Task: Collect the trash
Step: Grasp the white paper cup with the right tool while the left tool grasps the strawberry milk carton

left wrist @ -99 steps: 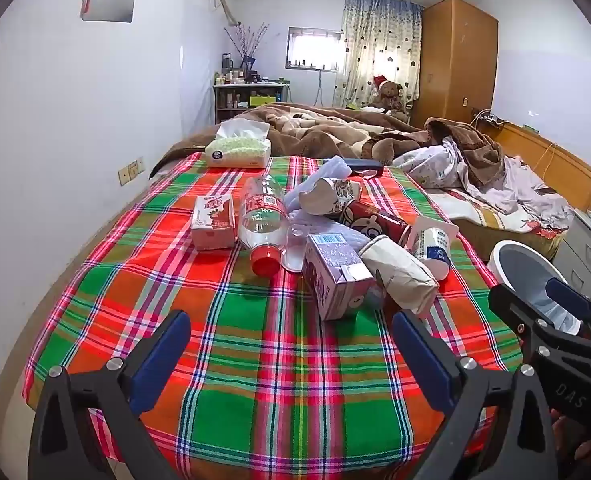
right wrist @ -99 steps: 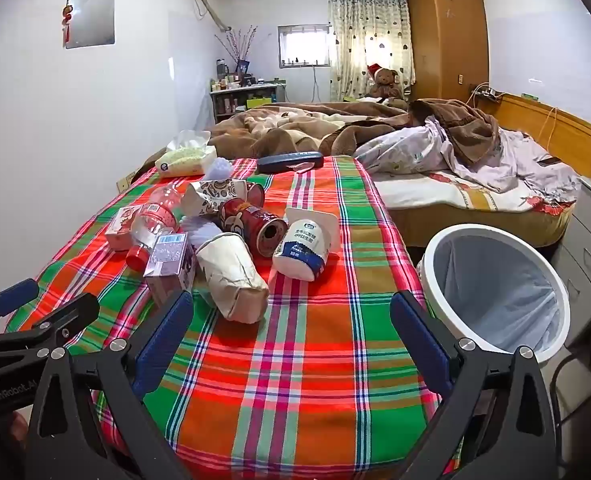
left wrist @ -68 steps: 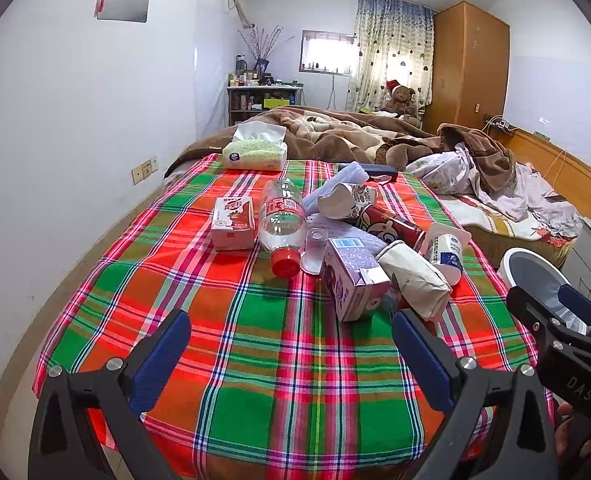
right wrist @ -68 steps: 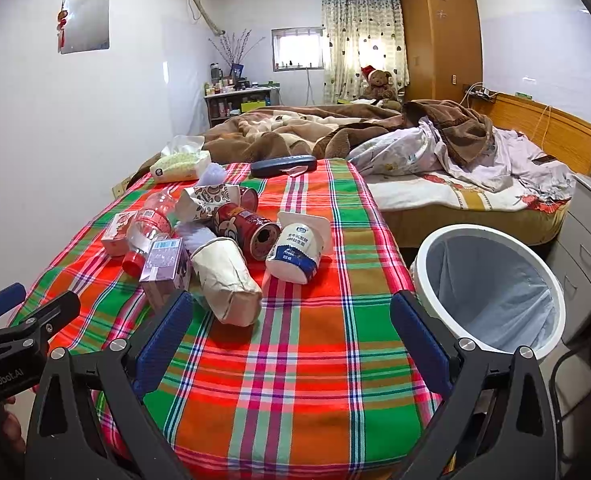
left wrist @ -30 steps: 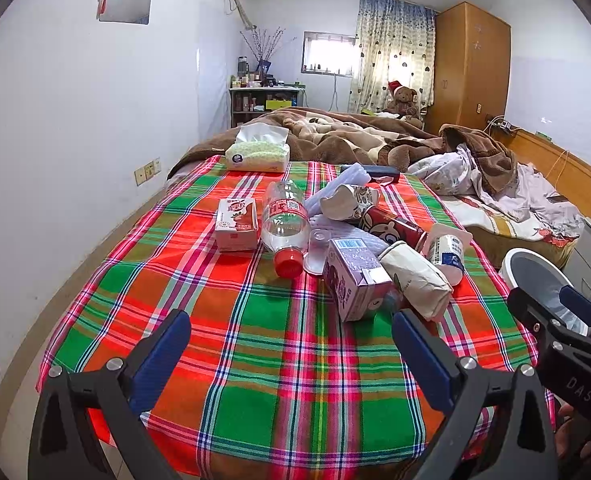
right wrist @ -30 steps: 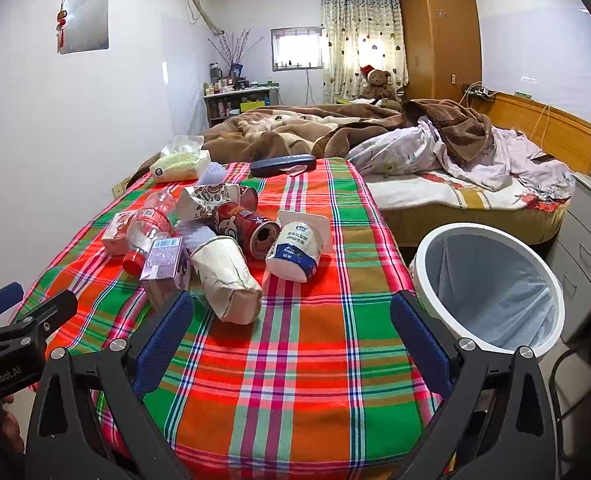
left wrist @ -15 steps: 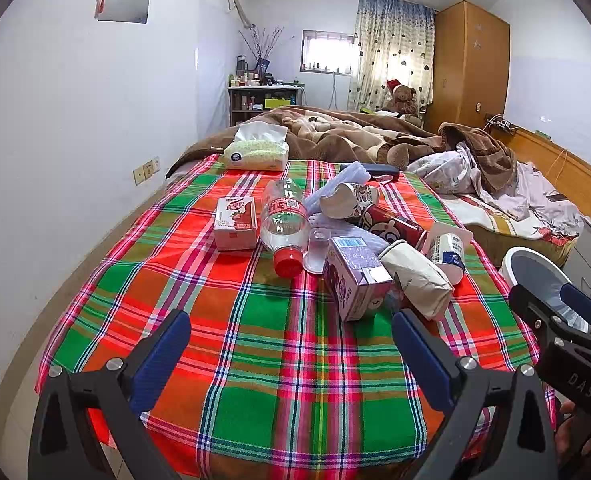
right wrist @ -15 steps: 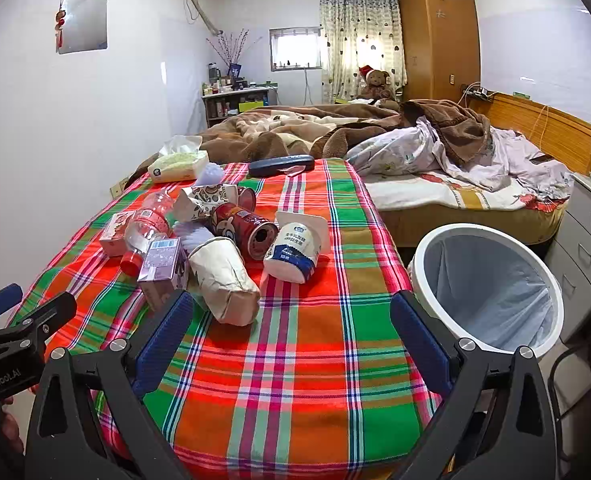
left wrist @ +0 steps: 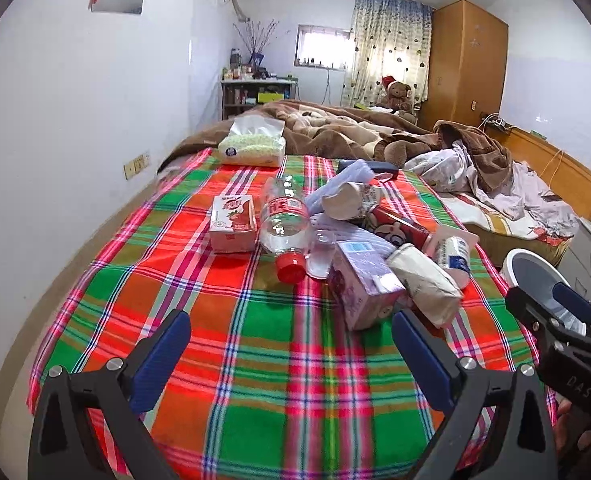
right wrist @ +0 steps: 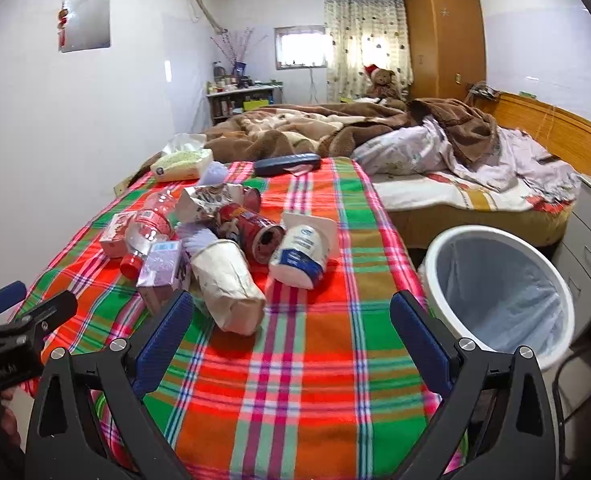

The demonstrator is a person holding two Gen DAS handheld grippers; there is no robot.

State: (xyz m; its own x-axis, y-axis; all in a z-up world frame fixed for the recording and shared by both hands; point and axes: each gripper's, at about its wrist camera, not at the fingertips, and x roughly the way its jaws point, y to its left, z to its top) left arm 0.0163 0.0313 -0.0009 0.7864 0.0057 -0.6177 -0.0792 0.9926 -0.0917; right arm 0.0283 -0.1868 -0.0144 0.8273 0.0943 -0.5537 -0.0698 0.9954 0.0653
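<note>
Left wrist: both grippers' fingers (left wrist: pixel 163 356) spread wide, empty.

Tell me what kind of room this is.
Most likely a home bedroom: an unmade bed with blankets, a wooden wardrobe, and a teddy bear by the curtains.

A heap of trash lies on the plaid-covered tabletop (right wrist: pixel 315 360): a clear plastic bottle (left wrist: pixel 283 220) with a red cap on its side, a pink carton (left wrist: pixel 231 222) beside it, a purple carton (left wrist: pixel 361 286), a crumpled paper cup (right wrist: pixel 227 280), a red can (right wrist: pixel 251 232) and a white-and-blue yogurt tub (right wrist: pixel 301 256). The white bin (right wrist: pixel 495 296), lined with a bag, stands upright just beside the tabletop's right edge.
</note>
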